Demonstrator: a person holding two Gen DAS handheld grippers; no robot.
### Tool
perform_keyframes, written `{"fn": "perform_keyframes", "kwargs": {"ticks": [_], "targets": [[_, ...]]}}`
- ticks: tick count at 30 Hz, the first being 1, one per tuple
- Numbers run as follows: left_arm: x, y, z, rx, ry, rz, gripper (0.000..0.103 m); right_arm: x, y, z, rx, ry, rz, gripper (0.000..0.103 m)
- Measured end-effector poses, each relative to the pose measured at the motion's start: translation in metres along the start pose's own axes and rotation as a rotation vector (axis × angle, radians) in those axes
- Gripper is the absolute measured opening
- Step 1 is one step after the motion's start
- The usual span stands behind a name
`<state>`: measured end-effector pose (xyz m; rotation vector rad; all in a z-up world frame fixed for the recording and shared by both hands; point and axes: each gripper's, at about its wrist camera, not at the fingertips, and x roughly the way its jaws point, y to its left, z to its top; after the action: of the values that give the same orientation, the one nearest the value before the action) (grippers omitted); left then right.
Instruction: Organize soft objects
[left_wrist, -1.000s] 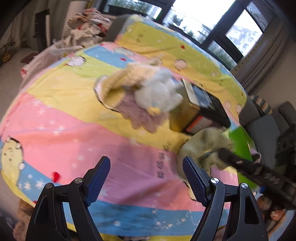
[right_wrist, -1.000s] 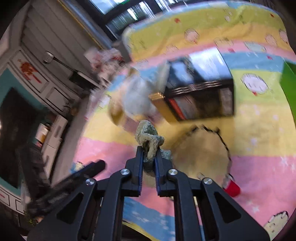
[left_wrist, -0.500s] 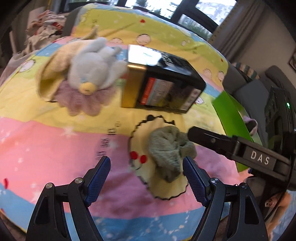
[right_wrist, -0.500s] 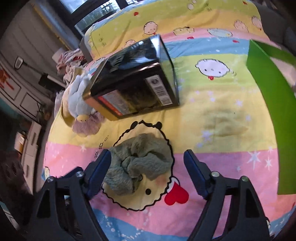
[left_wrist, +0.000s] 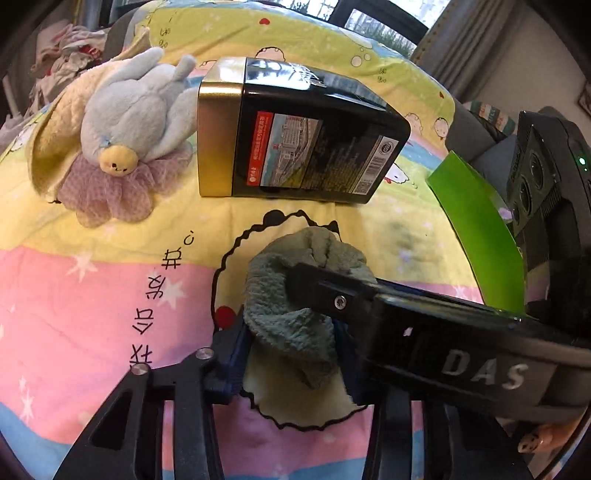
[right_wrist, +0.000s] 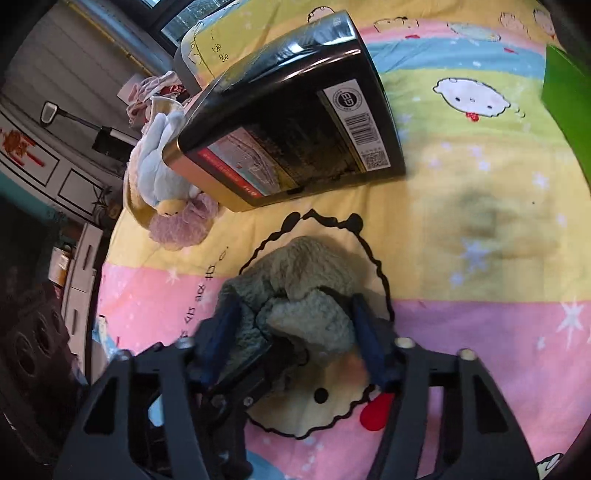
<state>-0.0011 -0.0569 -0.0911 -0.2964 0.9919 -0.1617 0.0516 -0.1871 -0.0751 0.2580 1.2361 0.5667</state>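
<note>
A crumpled grey-green fleece cloth (left_wrist: 295, 295) lies on the bed's cartoon-print sheet (left_wrist: 92, 302); it also shows in the right wrist view (right_wrist: 306, 291). My left gripper (left_wrist: 295, 354) has closed in on the cloth's near part and pinches it. My right gripper (right_wrist: 295, 332) reaches over the same cloth, jaws apart on either side of a fold, and crosses the left wrist view as a black bar. A blue plush toy (left_wrist: 129, 122) with a lilac frill lies on a cream cloth (left_wrist: 66, 122) at the left.
A black and gold box (left_wrist: 295, 140) lies on its side behind the cloth, seen also in the right wrist view (right_wrist: 291, 129). A green board (left_wrist: 480, 229) stands at the right. A pile of clothes (left_wrist: 62, 51) sits far left.
My right gripper let go of the green cloth onto the sheet, opened and came back over it. My left gripper moved in and closed on the cloth.
</note>
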Motion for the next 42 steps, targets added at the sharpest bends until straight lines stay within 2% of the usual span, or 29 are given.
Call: {"fn": "perform_keyframes", "kwargs": {"ticks": [1, 3, 4, 7, 10, 14, 19, 25, 29, 33, 42], "targets": [[0.000, 0.000, 0.000, 0.005, -0.003, 0.001, 0.035, -0.001, -0.001, 0.000, 0.001, -0.001, -0.002, 0.046], [-0.001, -0.001, 0.001, 0.015, -0.006, -0.004, 0.032, -0.002, -0.002, 0.000, 0.001, -0.001, 0.041, 0.022], [-0.002, -0.004, 0.001, 0.026, -0.009, 0.007, 0.029, -0.002, -0.003, 0.000, 0.004, 0.007, 0.082, 0.021], [-0.010, -0.011, 0.001, 0.060, -0.031, 0.017, 0.024, -0.009, 0.002, -0.001, -0.012, -0.017, 0.082, 0.020], [-0.023, -0.021, 0.005, 0.078, -0.063, -0.006, 0.024, -0.027, 0.004, -0.002, -0.019, -0.068, 0.087, 0.020], [-0.042, -0.046, 0.019, 0.129, -0.128, -0.057, 0.024, -0.067, 0.001, 0.001, 0.000, -0.190, 0.095, 0.021], [-0.054, -0.095, 0.046, 0.226, -0.182, -0.142, 0.024, -0.124, -0.022, 0.011, 0.059, -0.345, 0.068, 0.021], [-0.046, -0.160, 0.083, 0.343, -0.213, -0.235, 0.024, -0.179, -0.063, 0.030, 0.135, -0.475, 0.018, 0.021], [-0.028, -0.199, 0.103, 0.403, -0.195, -0.296, 0.024, -0.204, -0.093, 0.040, 0.185, -0.540, -0.035, 0.021], [-0.001, -0.228, 0.118, 0.427, -0.156, -0.332, 0.024, -0.214, -0.120, 0.050, 0.246, -0.558, -0.091, 0.021], [0.065, -0.258, 0.122, 0.466, -0.022, -0.346, 0.024, -0.191, -0.183, 0.061, 0.401, -0.513, -0.111, 0.021]]}}
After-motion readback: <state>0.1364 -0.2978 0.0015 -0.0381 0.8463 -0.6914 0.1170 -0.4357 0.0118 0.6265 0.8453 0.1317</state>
